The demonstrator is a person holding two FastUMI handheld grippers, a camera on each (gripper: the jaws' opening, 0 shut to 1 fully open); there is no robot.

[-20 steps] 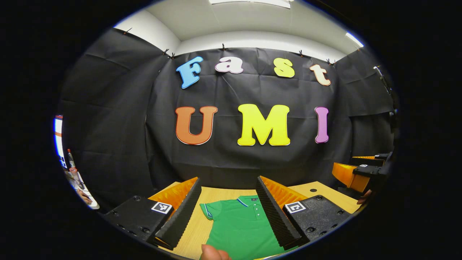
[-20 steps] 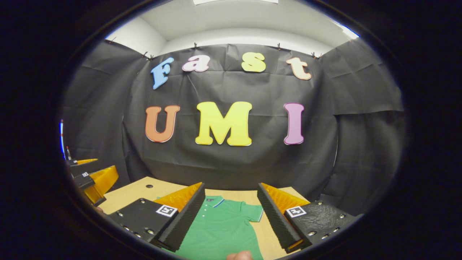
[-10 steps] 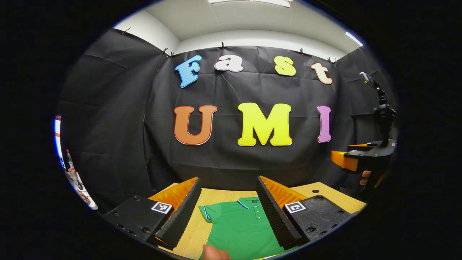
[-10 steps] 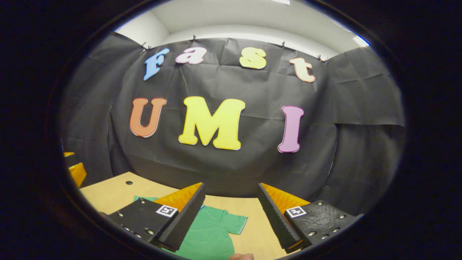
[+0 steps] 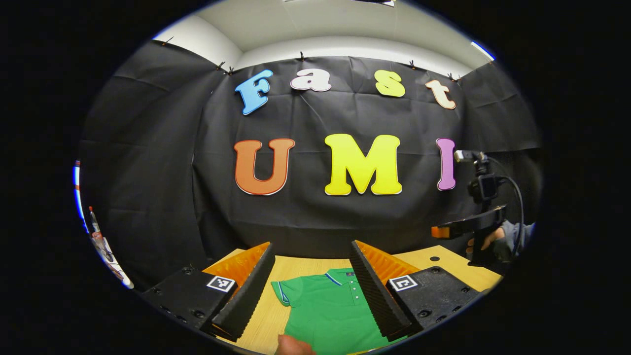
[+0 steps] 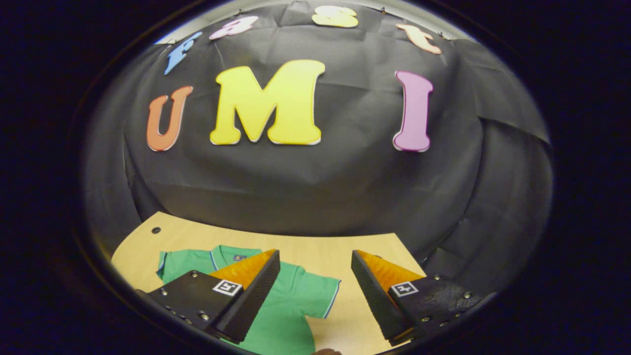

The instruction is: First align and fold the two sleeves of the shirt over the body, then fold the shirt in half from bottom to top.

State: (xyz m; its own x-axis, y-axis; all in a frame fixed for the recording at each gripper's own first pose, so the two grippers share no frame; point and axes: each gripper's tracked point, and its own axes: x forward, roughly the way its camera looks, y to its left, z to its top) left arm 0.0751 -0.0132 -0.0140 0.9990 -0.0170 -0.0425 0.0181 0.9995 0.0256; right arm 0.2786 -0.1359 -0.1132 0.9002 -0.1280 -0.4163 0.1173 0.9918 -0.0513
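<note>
A green polo shirt (image 5: 328,308) lies flat on the wooden table (image 5: 296,266), collar toward the booth's wall. In the left gripper view my left gripper (image 5: 311,256) hangs open above it, with the shirt's left sleeve (image 5: 284,291) between the fingers. The right gripper (image 5: 446,230) shows at the far right of that view, held in a hand high above the table. In the right gripper view my right gripper (image 6: 315,261) is open over the shirt (image 6: 286,301), and the right sleeve (image 6: 323,296) lies between its fingers.
A small round hole (image 6: 156,230) sits in the table's far left corner in the right gripper view. Bare wood (image 6: 345,246) runs between the shirt and the wall. A fingertip (image 5: 291,345) shows at the bottom of the left gripper view.
The right gripper has risen, moved forward and tipped downward, so more of the table and shirt shows. The left gripper has barely moved.
</note>
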